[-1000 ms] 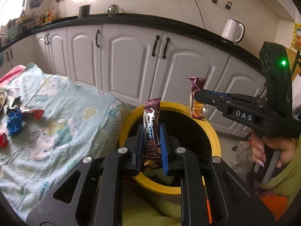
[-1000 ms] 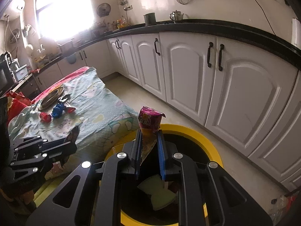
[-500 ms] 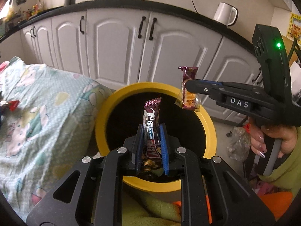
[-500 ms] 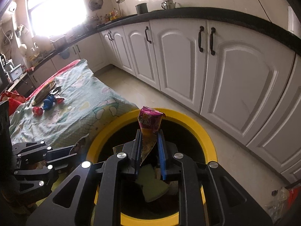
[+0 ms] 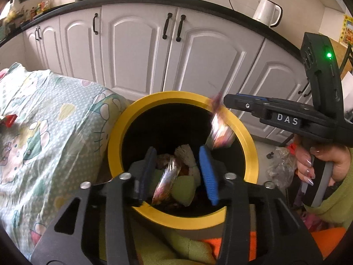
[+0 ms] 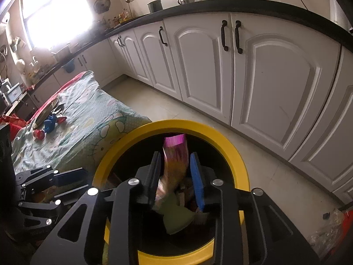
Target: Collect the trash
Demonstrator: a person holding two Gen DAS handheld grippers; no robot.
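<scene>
A black bin with a yellow rim (image 5: 250, 145) (image 6: 238, 154) stands beside the bed and holds trash. My left gripper (image 5: 176, 161) is open above the bin. A dark snack wrapper (image 5: 166, 180) is blurred between its fingers, loose and dropping into the bin. My right gripper (image 6: 174, 167) is open above the bin too; it also shows in the left wrist view (image 5: 229, 101). A pink snack wrapper (image 6: 174, 154) (image 5: 219, 132) is blurred and falling free of it. More wrappers (image 6: 48, 123) lie on the bed.
A bed with a green cartoon sheet (image 5: 44, 132) (image 6: 88, 114) lies to the left of the bin. White cabinets (image 5: 136, 50) under a black counter run behind. A white kettle (image 5: 267, 13) stands on the counter. A clear plastic bag (image 5: 280, 170) lies on the floor at right.
Both grippers have opened over the bin. The dark wrapper has slipped out of the left one and the pink wrapper out of the right one; both are falling.
</scene>
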